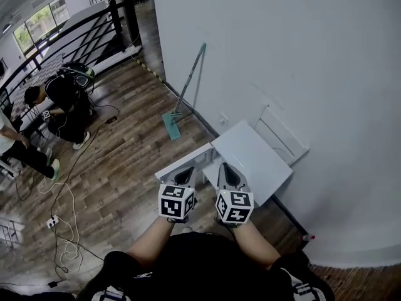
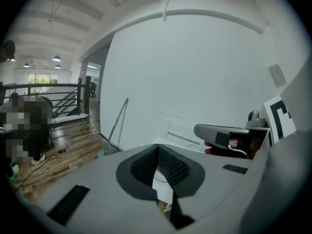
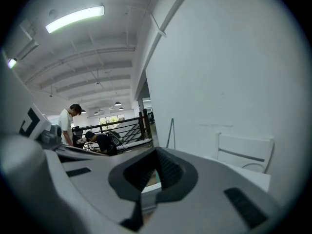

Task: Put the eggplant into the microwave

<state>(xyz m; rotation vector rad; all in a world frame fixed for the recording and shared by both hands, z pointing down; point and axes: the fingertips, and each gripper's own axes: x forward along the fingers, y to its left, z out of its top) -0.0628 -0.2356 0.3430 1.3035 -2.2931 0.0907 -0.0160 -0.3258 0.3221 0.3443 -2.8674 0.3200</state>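
White takes up most of the scene: a bare white wall [image 1: 282,55], and under it a white bench [image 1: 250,152] with a pale frame [image 1: 283,132] propped at its far edge. The person stands over the bench with both tools held side by side above its near corner, pointing a little downward. The left gripper [image 2: 158,149] has its ribbed pads pressed together with nothing between them, and the right gripper [image 3: 156,154] is the same, closed and empty. No eggplant shows in any view, and no microwave either, so I cannot say where either one is. A mop [image 1: 185,96] leans on the wall beyond the bench, cables trail over the wooden floor [image 1: 119,168], and other people [image 1: 66,102] are busy by the railing. Two empty, closed grippers fit a moment when the eggplant is yet to be fetched, and equally one when it already lies inside the oven out of sight. Any next move depends first on bringing the eggplant and the microwave into view.
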